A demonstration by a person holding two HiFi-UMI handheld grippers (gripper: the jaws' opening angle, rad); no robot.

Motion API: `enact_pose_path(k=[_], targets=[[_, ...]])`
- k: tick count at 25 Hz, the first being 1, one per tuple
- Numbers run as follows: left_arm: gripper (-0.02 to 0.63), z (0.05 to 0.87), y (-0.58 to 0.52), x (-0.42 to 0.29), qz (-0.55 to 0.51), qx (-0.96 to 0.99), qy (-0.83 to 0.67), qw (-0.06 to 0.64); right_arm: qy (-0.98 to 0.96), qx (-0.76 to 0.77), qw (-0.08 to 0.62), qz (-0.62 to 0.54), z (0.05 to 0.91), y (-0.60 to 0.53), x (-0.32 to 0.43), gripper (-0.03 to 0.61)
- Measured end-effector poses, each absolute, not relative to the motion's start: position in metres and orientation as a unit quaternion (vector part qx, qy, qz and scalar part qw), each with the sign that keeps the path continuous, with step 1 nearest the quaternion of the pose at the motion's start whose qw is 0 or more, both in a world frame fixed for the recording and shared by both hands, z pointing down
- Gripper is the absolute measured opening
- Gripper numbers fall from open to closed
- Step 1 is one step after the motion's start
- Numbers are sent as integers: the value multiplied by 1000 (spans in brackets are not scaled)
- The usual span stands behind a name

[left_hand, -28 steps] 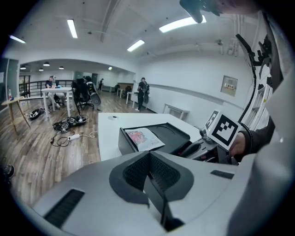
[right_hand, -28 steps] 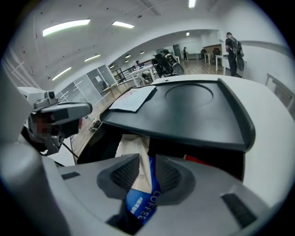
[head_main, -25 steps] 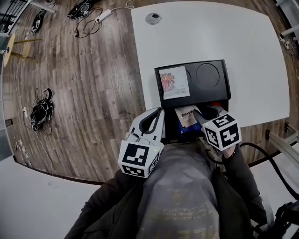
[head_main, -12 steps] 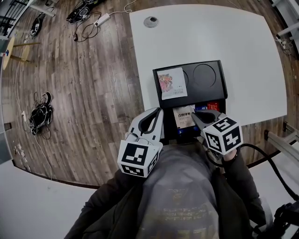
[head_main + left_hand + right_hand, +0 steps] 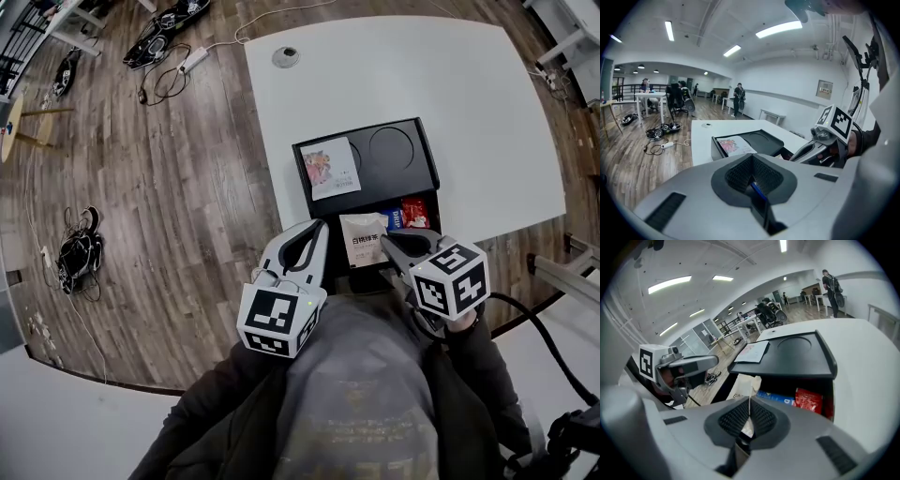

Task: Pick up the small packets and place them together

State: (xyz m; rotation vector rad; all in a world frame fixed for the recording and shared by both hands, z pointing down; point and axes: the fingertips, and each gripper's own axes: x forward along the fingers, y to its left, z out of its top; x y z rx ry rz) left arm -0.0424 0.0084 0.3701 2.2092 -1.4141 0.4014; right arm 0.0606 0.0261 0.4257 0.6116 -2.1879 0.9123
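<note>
**Beige paper packet (image 5: 364, 240) pinched in right gripper (image 5: 385, 236) at tray's near side**

The beige paper packet, w/ dark print on its face, is held by 1 thin edge. The right gripper's jaws are closed tight on that edge, w/ no gap showing betw. the pads in the right gripper view. The packet hangs over the near-left part of the black plastic tray (image 5: 429, 164), above the tray's open lower compartment, printed face turned up toward the head cam. Can't tell if its far end touches the tray.

Inside that compartment lie 2 more small packets. There is a blue packet (image 5: 774, 398) and, just right of it, a red foil packet (image 5: 809, 400), side by side. Both lie deeper in the tray than the beige one.

On the tray's flat top, at the far-left corner, lies a pink-printed white packet (image 5: 328, 169). It lies flat, just beside a round recess (image 5: 391, 147) moulded into the top.

The left gripper (image 5: 317, 227) has its jaws together w/ nothing betw. them, per the left gripper view. It hovers just off the tray's near-left corner, close to the beige packet but apart from it, tips pointing toward the tray.

The tray stands on a white table (image 5: 441, 75). A brown wood-plank floor (image 5: 141, 187) w/ loose cables shows left of the tray.
</note>
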Motion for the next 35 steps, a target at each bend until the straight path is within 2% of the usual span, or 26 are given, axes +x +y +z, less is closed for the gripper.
enact_pose_path(k=[13,35], targets=[[3,351,1,-40,133,822,-507,222,-865,282,273,313,364,-9,63,9],[3,369,-56,-71,131,783,-554,250,-860,283,306,295,388,-106,52,9]])
